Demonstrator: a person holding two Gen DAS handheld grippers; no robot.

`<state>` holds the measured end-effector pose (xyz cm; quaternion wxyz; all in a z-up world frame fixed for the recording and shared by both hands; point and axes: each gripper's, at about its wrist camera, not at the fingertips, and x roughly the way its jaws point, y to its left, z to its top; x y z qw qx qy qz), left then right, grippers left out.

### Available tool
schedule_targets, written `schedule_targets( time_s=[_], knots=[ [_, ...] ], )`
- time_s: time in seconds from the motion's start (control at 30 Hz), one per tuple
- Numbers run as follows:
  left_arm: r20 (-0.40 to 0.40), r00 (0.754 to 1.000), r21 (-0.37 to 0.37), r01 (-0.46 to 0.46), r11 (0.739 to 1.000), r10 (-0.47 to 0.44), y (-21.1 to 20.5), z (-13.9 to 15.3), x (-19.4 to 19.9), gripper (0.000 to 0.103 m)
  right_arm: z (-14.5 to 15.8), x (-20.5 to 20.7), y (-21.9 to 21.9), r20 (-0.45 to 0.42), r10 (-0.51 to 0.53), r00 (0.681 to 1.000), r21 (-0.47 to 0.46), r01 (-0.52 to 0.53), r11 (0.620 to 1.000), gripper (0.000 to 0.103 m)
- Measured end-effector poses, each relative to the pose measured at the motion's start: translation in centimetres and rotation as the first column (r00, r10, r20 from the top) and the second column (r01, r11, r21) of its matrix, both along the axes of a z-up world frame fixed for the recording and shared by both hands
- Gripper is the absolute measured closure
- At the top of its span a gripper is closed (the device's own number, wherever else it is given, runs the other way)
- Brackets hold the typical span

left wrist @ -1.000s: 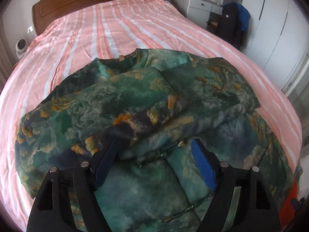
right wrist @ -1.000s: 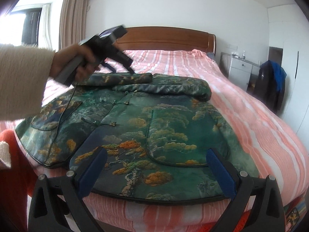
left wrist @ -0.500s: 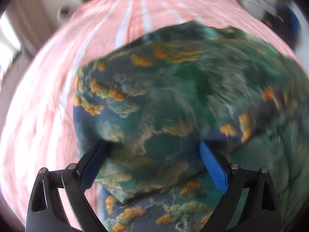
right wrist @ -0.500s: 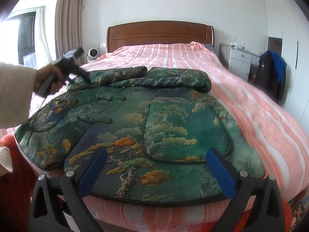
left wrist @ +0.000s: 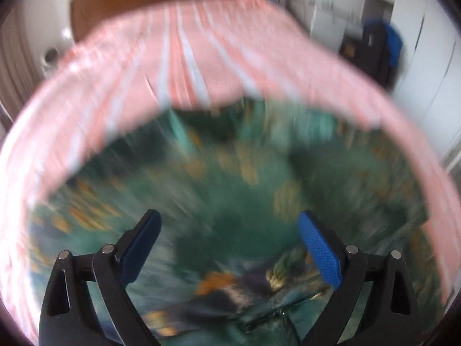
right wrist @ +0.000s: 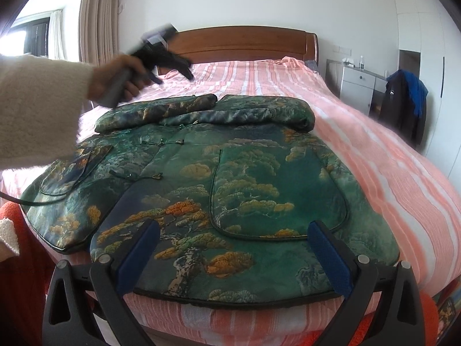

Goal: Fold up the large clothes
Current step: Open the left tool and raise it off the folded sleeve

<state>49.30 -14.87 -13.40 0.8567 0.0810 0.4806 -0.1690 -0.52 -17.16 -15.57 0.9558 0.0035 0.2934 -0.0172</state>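
My left gripper [right wrist: 170, 70] has lifted off the jacket's [right wrist: 245, 184] folded sleeve at frame left and now sits higher, before the headboard [right wrist: 247, 43]; its jaws, closing slightly, hold nothing.

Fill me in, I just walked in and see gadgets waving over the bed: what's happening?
A person is folding a green patterned jacket spread on the pink striped bed. Both sleeves already lie folded across its upper part. The left tongs, held in a hand above the sleeves, hold nothing, and their jaws are closing slightly. The right tongs hover open over the jacket's near hem, gripping nothing. The hem has not yet been folded up.
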Motion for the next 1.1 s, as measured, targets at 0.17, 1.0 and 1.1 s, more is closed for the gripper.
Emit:
schedule_targets(
  time_s=[0.17,1.0,1.1],
  knots=[
    [0.019,0.999,0.058,0.047,0.997,-0.048,-1.0,-1.7,-3.0,0.011,0.2,-0.2,-0.4,0.006,-0.003,1.000,0.009,0.003,1.000,0.002],
    [0.197,0.975,0.390,-0.173,0.904,0.102,22.4,15.2,-26.0,0.001,1.0,-0.7,0.1,0.051,0.003,0.999,0.014,-0.003,1.000,0.002],
    [0.152,0.980,0.262,-0.165,0.951,0.128,21.7,12.3,-26.3,0.001,1.1,-0.9,0.3,0.060,0.003,0.998,0.000,-0.003,1.000,0.002]
  ],
)
